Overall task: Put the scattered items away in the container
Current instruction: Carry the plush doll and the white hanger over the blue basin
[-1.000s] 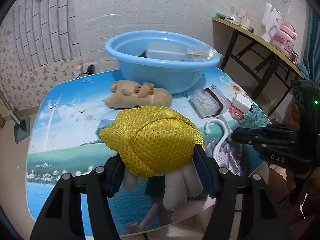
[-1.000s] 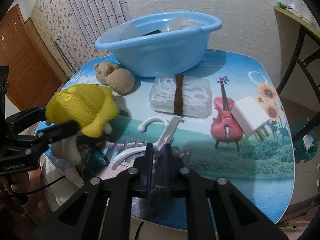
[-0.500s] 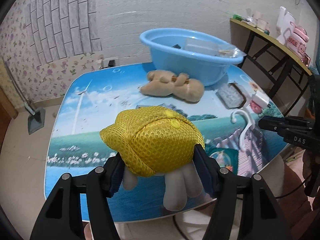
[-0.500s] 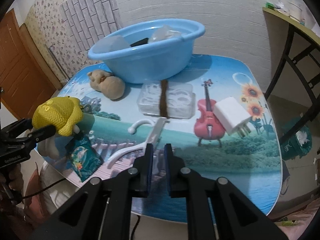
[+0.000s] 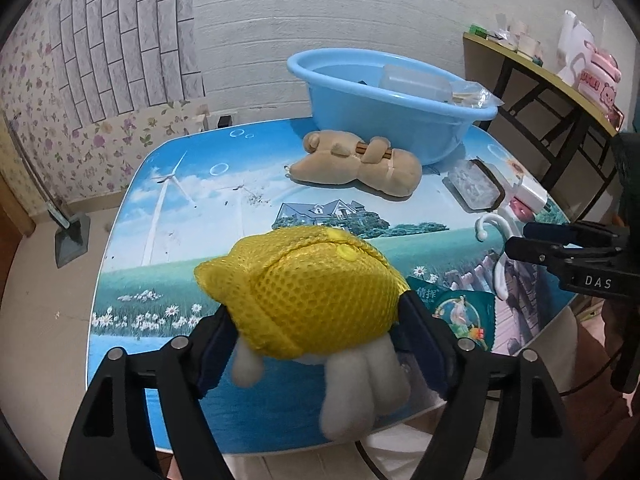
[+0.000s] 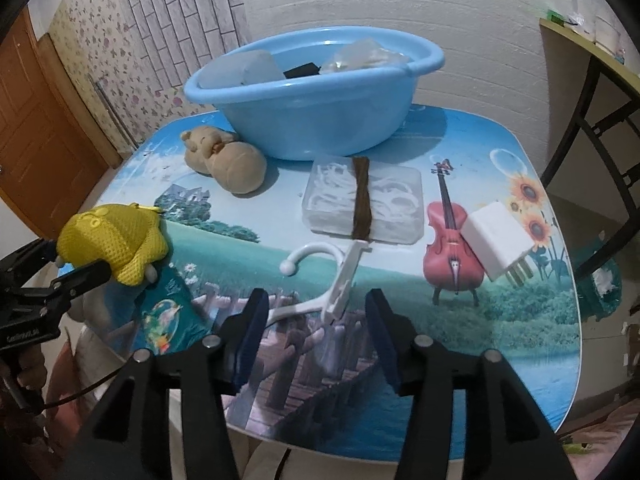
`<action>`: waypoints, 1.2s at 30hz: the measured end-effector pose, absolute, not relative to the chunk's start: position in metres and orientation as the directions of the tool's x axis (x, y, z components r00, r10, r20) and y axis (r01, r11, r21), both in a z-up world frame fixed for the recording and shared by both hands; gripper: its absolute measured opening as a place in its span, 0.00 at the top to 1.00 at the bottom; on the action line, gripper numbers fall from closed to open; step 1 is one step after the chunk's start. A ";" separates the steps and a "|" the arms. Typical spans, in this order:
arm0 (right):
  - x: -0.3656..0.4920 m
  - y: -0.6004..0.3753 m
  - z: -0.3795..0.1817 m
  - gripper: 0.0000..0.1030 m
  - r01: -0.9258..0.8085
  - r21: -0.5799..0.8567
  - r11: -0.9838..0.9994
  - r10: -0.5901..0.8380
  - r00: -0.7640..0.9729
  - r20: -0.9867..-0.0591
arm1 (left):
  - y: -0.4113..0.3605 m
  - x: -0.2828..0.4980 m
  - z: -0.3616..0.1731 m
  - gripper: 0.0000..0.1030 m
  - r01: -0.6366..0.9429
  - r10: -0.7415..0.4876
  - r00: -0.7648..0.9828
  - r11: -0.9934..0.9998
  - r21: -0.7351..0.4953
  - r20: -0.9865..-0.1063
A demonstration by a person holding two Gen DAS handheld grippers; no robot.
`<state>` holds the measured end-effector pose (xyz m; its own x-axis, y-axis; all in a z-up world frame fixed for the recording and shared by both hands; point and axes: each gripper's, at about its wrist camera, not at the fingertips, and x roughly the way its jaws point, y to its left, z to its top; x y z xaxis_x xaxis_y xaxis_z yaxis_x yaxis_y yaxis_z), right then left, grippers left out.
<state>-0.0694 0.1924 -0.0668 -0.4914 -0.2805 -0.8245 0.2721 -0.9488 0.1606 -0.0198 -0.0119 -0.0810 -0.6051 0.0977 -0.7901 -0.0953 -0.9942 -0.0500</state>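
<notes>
Your worktop (image 6: 460, 128), a rounded top printed with a bright landscape of sky, meadow and water, carries everything here. At its far edge stands the round light-blue plastic basin (image 6: 312, 120), already holding a translucent plastic box (image 6: 256, 68), a dark flat item and a clear crinkled bag. Touching the basin's near wall lies the tan plush bear (image 6: 228, 160) on its side. Near your left edge, the yellow mesh-covered plush toy with white legs (image 5: 316, 292) sits between the pads of your left claw (image 5: 316, 332); its jaws are opening, and the pads look to be still against the toy's sides, the white legs hanging below. To the right of the bear, just in front of the basin, rests the clear rectangular plastic case banded with a brown strap (image 6: 364, 200). The white plastic hanger with a hooked end (image 6: 332, 280) lies just in front of that case, its hook touching the case's near edge, its arm running back towards your right claw (image 6: 316, 328). That claw's jaws are opening with nothing gripped; the hanger's arm lies on the worktop between and ahead of the pads. A teal printed foil packet (image 6: 168, 312) lies flat beside the yellow toy. The white plug adapter block (image 6: 496, 236) sits to the right, on the printed violin.
</notes>
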 end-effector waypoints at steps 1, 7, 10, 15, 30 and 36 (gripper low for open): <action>-0.070 0.191 -0.067 0.50 0.272 0.161 -0.949 -0.280 -0.488 -0.827 | -0.012 -0.021 -0.082 0.22 -0.095 0.100 -0.605 -0.994 -0.052 -0.790; -0.079 0.182 -0.074 0.50 0.259 0.134 -0.956 -0.249 -0.484 -0.839 | -0.016 -0.029 -0.092 0.20 -0.104 0.142 -0.586 -0.990 -0.101 -0.797; -0.084 0.177 -0.079 0.50 0.255 0.117 -0.960 -0.230 -0.478 -0.847 | -0.017 -0.032 -0.098 0.20 -0.106 0.165 -0.581 -0.986 -0.127 -0.797; -0.087 0.171 -0.082 0.50 0.257 0.087 -0.963 -0.207 -0.489 -0.847 | -0.017 -0.034 -0.101 0.20 -0.113 0.184 -0.582 -0.983 -0.145 -0.792; -0.079 0.175 -0.063 0.55 0.297 0.085 -0.951 -0.244 -0.552 -0.797 | -0.025 -0.028 -0.069 0.26 -0.072 0.156 -0.651 -0.987 -0.144 -0.743; -0.072 0.179 -0.035 0.55 0.323 0.091 -0.942 -0.279 -0.604 -0.747 | -0.017 -0.032 -0.042 0.26 -0.104 0.157 -0.676 -0.988 -0.117 -0.720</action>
<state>-0.0724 0.1793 -0.0347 -0.6038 -0.2789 -0.7467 0.3229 -0.9421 0.0908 -0.0317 -0.0166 -0.0424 -0.6760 0.1566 -0.7201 -0.1041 -0.9876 -0.1171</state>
